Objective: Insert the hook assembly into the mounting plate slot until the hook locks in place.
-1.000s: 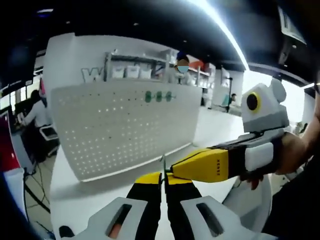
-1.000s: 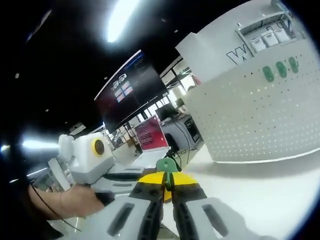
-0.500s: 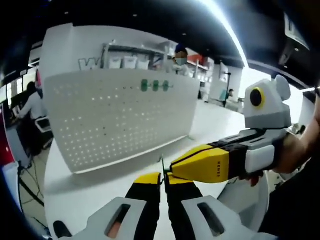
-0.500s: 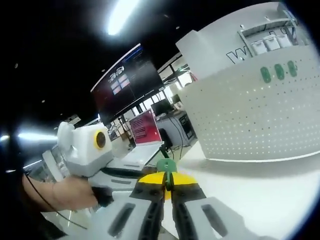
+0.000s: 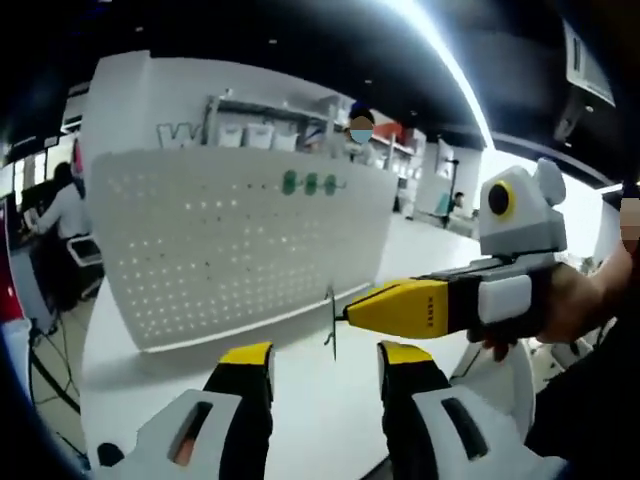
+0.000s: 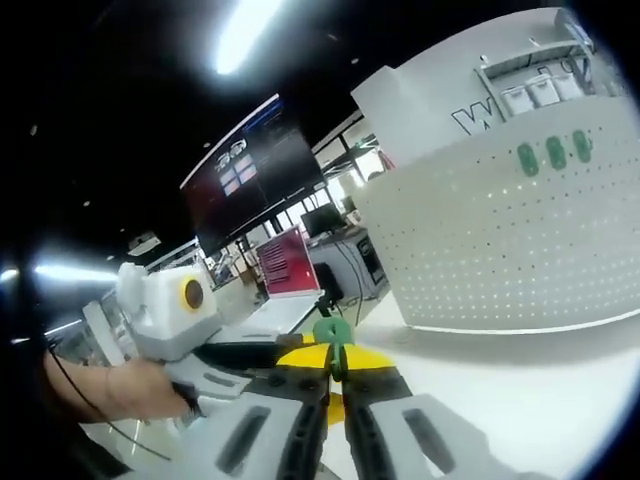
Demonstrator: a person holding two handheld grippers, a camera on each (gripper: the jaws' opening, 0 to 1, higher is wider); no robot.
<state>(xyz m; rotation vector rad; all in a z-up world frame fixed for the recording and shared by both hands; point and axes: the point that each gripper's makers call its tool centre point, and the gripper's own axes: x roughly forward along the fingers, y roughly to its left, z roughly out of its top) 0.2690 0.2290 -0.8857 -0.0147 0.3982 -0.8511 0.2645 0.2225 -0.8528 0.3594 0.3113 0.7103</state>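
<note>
The hook assembly (image 5: 330,322) is held clear of the bench (image 5: 300,400), clamped between the closed jaws of the right tool (image 5: 348,315), which enters the left gripper view from the right. In the right gripper view the green head of the hook (image 6: 332,331) is seen standing up just past that tool's pinched jaw tips. The left tool (image 5: 325,365) is released, its jaws spread apart with nothing between them, and the thin metal shank of the hook hangs just above the gap.

The mounting plate, a white perforated board (image 5: 230,250), stands upright along the far edge of the bench, well apart from the hook. Three green pieces (image 5: 310,184) are already seated in a row near its upper edge.

The task is judged to be at an early stage: the hook is secured in one tool, but it has not been brought to the board, and no insertion or locking is seen. The carry to the slot, the alignment and the push until it locks are all left to be done.
</note>
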